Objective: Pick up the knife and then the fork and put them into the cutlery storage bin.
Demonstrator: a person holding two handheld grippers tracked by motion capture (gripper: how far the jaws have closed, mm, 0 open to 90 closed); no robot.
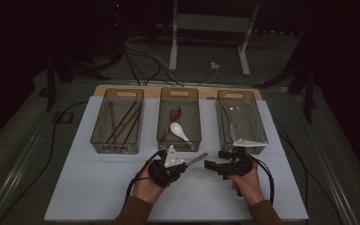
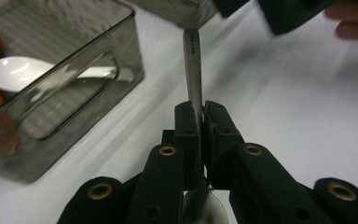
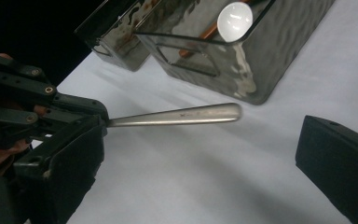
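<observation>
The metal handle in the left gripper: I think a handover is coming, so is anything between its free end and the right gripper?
Nothing visible: bare white table lies between the metal handle and the right gripper.

You've got three clear bins [image 1: 117,140] [image 1: 178,140] [image 1: 242,140], two spoons in the middle bin – one white [image 1: 179,131], one brown [image 1: 173,115] – a bundle of chopsticks [image 1: 122,124] too tangled to count, one metal utensil handle [image 2: 193,65], two grippers [image 1: 180,167] [image 1: 214,165].
</observation>
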